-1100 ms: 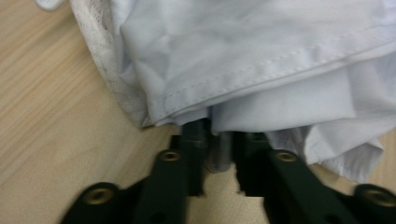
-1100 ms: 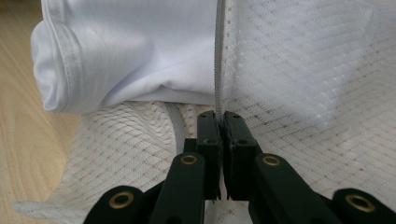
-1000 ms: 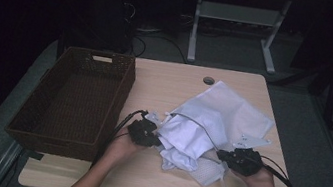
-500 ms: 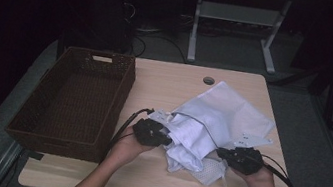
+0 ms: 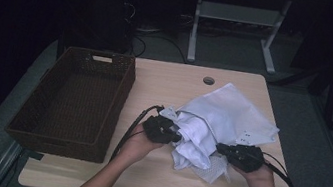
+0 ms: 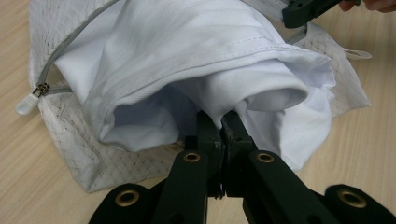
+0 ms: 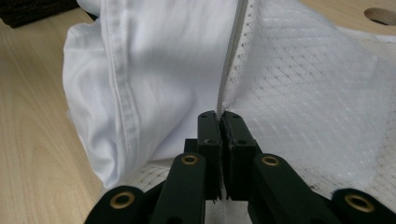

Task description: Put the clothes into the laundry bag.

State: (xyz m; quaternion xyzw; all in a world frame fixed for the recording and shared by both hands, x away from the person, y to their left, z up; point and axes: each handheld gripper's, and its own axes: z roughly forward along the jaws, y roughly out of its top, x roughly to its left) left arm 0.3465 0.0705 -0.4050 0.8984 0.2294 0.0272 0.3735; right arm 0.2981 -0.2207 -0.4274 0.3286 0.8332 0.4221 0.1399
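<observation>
A white mesh laundry bag (image 5: pixel 237 112) lies on the right half of the table (image 5: pixel 166 81), with a white garment (image 5: pixel 192 140) spilling from its open zipped mouth. My left gripper (image 5: pixel 176 136) is shut on a fold of the garment (image 6: pixel 187 51), lifted a little off the table; its jaws (image 6: pixel 219 119) pinch the cloth. The bag's mesh (image 6: pixel 70 140) and zipper pull (image 6: pixel 28 102) lie beneath. My right gripper (image 5: pixel 221 148) is shut on the bag's zipper edge (image 7: pixel 229 70), with mesh (image 7: pixel 303 84) to one side and the garment (image 7: pixel 163 60) to the other.
A dark brown wicker basket (image 5: pixel 121 94) stands on the left part of the table, empty inside. A round cable hole (image 5: pixel 209 80) sits near the table's far edge. Table legs and cables lie on the dark floor behind.
My left gripper has moved right and slightly up with the garment, bunching it toward the bag's mouth. The right gripper has stayed in place.
</observation>
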